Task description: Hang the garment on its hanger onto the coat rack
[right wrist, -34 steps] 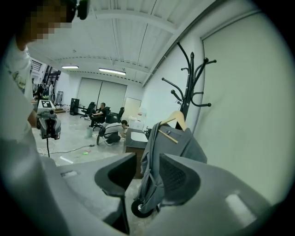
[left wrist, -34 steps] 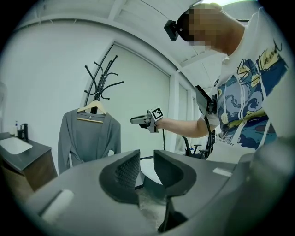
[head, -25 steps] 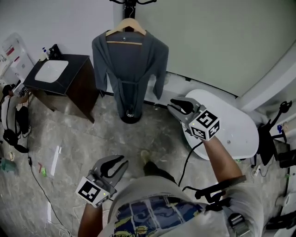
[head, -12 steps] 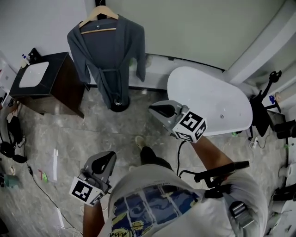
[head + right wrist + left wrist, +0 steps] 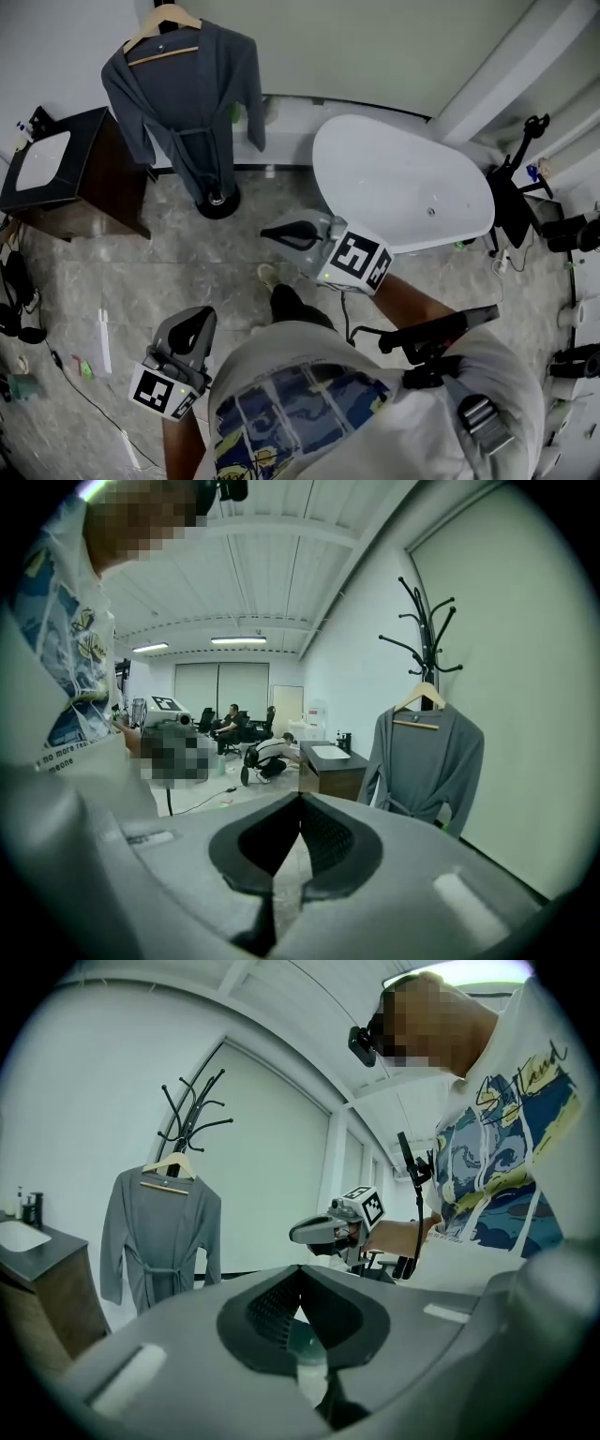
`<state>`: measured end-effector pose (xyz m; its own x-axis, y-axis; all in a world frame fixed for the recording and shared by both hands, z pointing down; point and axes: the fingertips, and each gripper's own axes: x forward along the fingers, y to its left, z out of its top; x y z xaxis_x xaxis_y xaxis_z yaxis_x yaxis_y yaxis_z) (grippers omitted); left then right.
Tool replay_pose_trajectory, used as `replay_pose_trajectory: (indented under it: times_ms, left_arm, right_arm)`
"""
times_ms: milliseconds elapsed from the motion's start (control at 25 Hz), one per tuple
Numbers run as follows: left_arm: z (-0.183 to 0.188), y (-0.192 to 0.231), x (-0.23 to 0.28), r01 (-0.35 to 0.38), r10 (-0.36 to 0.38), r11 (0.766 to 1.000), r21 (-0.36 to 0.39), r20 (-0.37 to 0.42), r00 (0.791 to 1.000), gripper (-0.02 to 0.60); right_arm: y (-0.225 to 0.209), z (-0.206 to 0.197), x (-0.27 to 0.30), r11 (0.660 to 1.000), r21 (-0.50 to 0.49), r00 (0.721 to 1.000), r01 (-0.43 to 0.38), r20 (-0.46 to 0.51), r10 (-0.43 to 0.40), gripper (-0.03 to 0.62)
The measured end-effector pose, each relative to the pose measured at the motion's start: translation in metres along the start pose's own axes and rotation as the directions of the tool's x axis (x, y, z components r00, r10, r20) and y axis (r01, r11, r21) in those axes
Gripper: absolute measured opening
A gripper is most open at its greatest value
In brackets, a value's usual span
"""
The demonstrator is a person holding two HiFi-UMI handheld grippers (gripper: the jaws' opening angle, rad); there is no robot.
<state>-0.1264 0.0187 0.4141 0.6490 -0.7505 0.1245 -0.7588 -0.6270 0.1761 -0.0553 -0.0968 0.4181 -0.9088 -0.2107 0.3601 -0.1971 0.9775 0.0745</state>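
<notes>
Left gripper: fingers pressed together, nothing between them. Right gripper: fingers pressed together, empty, near the white table. Farther off, the grey garment hangs on its hanger on the coat rack, well apart from both grippers.

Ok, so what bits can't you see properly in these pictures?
Head view: the hooks of the coat rack are cut off by the top edge, so where the hanger hooks on is unseen.
Left gripper view: the rack's foot and the hem of the grey robe are behind the body of the left gripper.
Right gripper view: the bottles on the cabinet are too small to identify.
</notes>
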Motion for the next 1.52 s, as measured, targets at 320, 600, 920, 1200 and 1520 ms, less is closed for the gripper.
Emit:
replay_pose_trajectory:
  times_ms: [320,600,920,1200,1520]
  left_arm:
    - [-0.002,-0.005,-0.004,0.001,-0.001,1.0,-0.005,0.004,1.0,0.0]
    - [-0.005,-0.005,-0.007,0.001,-0.001,1.0,-0.017,-0.014,1.0,0.0]
    - [-0.009,-0.007,-0.012,-0.012,0.012,1.0,-0.014,-0.021,1.0,0.0]
    - [-0.013,-0.005,-0.01,-0.029,0.029,0.999,-0.023,-0.03,0.999,0.0]
    - [-0.019,0.005,0.003,-0.037,0.035,0.997,-0.061,-0.032,0.999,0.0]
  right_arm:
    - [0.03,0.003,0.003,0.998,-0.034,0.998,-0.054,-0.013,0.054,0.002]
    - [0.044,-0.001,0.008,0.996,-0.044,0.996,-0.08,-0.029,0.079,0.002]
    - [0.056,-0.003,0.012,0.993,-0.069,0.994,-0.099,-0.044,0.096,0.002]
    - [0.053,-0.006,0.013,0.992,-0.066,0.993,-0.111,-0.05,0.108,0.002]
    - [0.032,-0.016,0.011,0.993,-0.061,0.993,-0.098,-0.067,0.094,0.002]
